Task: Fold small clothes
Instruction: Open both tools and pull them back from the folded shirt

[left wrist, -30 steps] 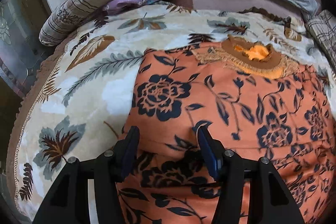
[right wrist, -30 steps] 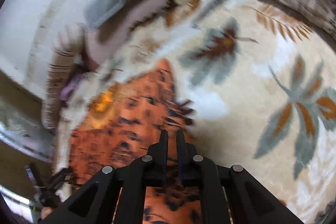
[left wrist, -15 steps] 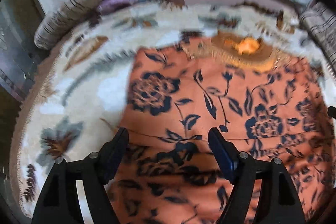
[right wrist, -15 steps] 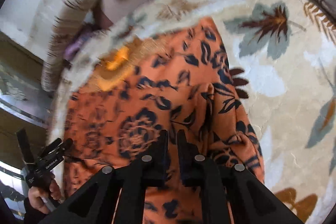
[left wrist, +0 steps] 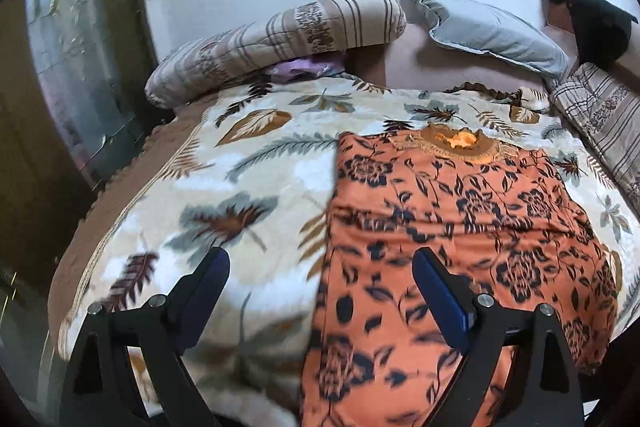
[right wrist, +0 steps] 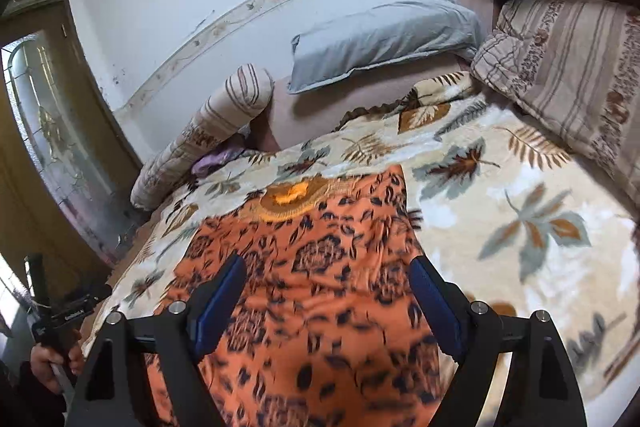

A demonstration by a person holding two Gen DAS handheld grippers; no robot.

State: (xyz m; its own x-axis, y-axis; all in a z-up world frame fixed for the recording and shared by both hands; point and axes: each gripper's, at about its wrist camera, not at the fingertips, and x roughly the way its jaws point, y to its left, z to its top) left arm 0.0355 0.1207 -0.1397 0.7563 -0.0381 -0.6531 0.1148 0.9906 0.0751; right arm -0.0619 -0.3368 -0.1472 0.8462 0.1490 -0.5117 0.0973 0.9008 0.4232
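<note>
The orange floral garment [left wrist: 460, 227] is lying flat on the leaf-patterned blanket [left wrist: 248, 187] covering the bed, its embroidered neckline [left wrist: 456, 143] pointing toward the pillows and a crosswise crease running through its middle. Both long sides are looking straight and tucked in, so the sideways folds are apparently done, while the lengthwise fold, bringing the near hem up toward the neckline, is seemingly what is left. The left gripper [left wrist: 320, 275] is hanging above the garment's left edge with its jaws opening wide and nothing caught between its blue pads [left wrist: 438, 291]. The right gripper [right wrist: 330, 287] is hovering over the cloth's middle, its jaws likewise opening, gripping nothing. In the right wrist view a hand [right wrist: 52, 363] is holding the other tool at the lower left. Farther out, a striped bolster [left wrist: 280, 39] and a grey pillow [left wrist: 492, 35] are resting against the wall, with a striped quilt [right wrist: 568, 75] lying along the right side
</note>
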